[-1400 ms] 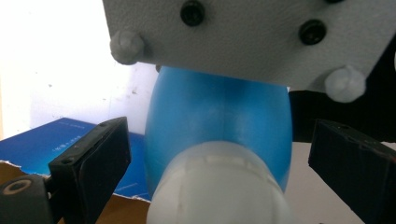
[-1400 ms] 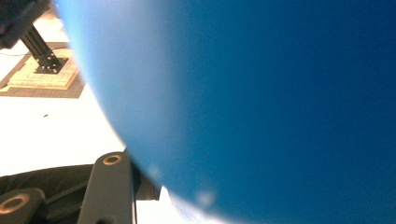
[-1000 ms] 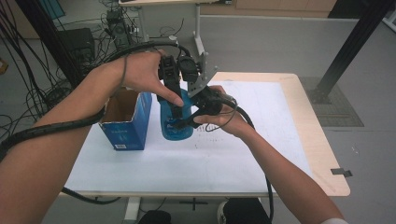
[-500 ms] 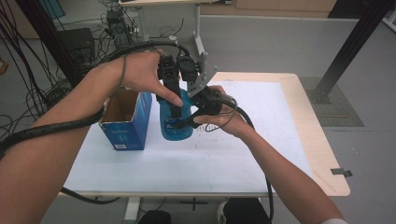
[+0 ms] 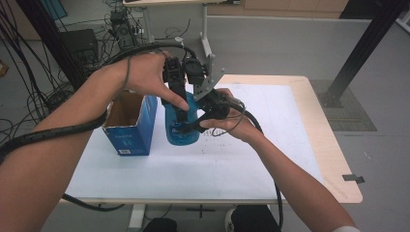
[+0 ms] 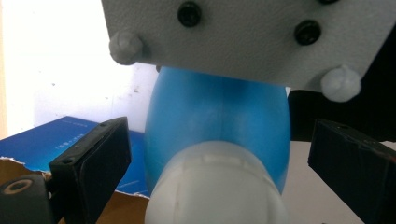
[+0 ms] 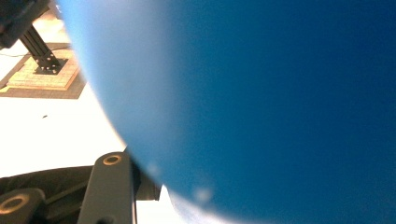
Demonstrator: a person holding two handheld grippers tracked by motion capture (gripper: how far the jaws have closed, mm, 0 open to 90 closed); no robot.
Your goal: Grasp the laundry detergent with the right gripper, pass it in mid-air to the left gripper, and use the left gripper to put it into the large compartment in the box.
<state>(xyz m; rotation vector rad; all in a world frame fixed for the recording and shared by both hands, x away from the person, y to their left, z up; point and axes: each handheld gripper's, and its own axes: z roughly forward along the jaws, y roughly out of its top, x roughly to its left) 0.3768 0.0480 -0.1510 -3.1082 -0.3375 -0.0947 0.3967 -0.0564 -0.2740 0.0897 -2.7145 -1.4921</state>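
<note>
A blue bottle (image 5: 182, 133) with a white cap (image 6: 215, 186) stands upright on the white table (image 5: 270, 159). My left gripper (image 6: 219, 179) comes down over its top, open, with one jaw on each side of the cap and a gap to both. In the high view the left gripper (image 5: 183, 99) sits just above the bottle. My right gripper (image 5: 196, 121) reaches in from the right and is shut on the bottle's body, whose blue wall (image 7: 261, 107) lies right against the right gripper's camera. Its grey plate (image 6: 243, 37) hangs above the cap.
An open blue cardboard box (image 5: 129, 130) stands just left of the bottle, touching or nearly touching it. Cables (image 5: 72, 130) trail off the table's left edge. Bare white tabletop stretches to the right and front. A black post (image 5: 362, 53) rises on the floor at the far right.
</note>
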